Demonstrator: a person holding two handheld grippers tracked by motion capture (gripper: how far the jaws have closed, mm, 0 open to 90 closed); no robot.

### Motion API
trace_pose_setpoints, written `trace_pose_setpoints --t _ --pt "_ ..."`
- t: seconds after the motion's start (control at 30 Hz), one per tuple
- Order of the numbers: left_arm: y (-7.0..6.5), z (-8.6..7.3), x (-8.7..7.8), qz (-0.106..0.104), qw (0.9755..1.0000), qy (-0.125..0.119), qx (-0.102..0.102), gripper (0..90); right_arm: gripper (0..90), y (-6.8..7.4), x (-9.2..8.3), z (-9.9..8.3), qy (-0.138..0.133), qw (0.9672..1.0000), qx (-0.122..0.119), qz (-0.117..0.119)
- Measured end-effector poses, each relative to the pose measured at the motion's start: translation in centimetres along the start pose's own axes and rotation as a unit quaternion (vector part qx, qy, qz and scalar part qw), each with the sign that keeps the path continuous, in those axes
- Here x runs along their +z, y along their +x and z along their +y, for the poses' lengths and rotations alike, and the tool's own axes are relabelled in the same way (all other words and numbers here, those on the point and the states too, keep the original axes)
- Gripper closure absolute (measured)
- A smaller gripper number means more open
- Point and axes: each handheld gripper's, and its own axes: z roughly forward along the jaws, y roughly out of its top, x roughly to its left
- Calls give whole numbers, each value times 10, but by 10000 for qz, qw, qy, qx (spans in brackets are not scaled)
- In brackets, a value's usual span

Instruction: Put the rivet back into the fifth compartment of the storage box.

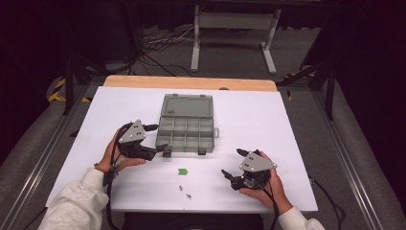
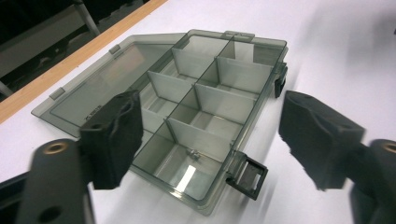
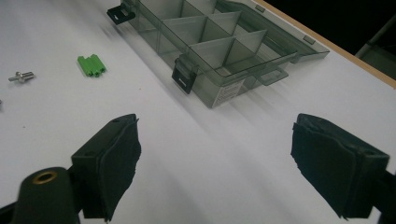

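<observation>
Work in hand: we are sorting small hardware from the table (image 1: 268,110) into the compartment box (image 1: 186,130), which is lying open with its lid (image 1: 186,105) folded flat on the far side.

Left gripper (image 1: 152,140): we are holding it at the box's near-left corner with its jaws spread wide and nothing between them. In the left gripper view one small metal part (image 2: 194,154) is already lying in the nearest compartment.

Right gripper (image 1: 233,164): we are holding it low over bare table at the near right, jaws apart and empty, pointing left and away from us toward the box.

Loose parts: the green piece (image 1: 182,171) is lying just in front of the box's near edge. The two screws (image 1: 185,191) are lying nearer to us, close to the table's front edge.

Key relation: the loose parts are lying between the two grippers, to the left of the right gripper and to the near right of the left one. We are judging the right gripper better placed, since its jaws are already facing that way.

Long axis: in the right gripper view the green piece (image 3: 91,65) is reading as a short bundle of rods lying flat, and a screw (image 3: 21,76) is lying on its side beyond it. We are judging that the jaws must close across these axes.
</observation>
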Motion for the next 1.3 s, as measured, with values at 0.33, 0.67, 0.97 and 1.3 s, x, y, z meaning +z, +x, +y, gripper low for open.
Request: trace_pose_setpoints --t 0.33,0.67,0.97,1.3 --pt "-10 0 -7 52 9999 -140 20 84 157 0 -1 0 -8 10000 3 -28" --pt "-33 -2 -13 -161 9996 -132 195 87 156 0 -1 0 -18 10000 12 -32" --pt "-58 -8 -10 -630 9971 77 417 106 156 0 -1 0 -4 10000 3 -31" --pt "-86 -17 7 -1372 9869 521 678 300 155 0 -1 -1 20 10000 8 -14"
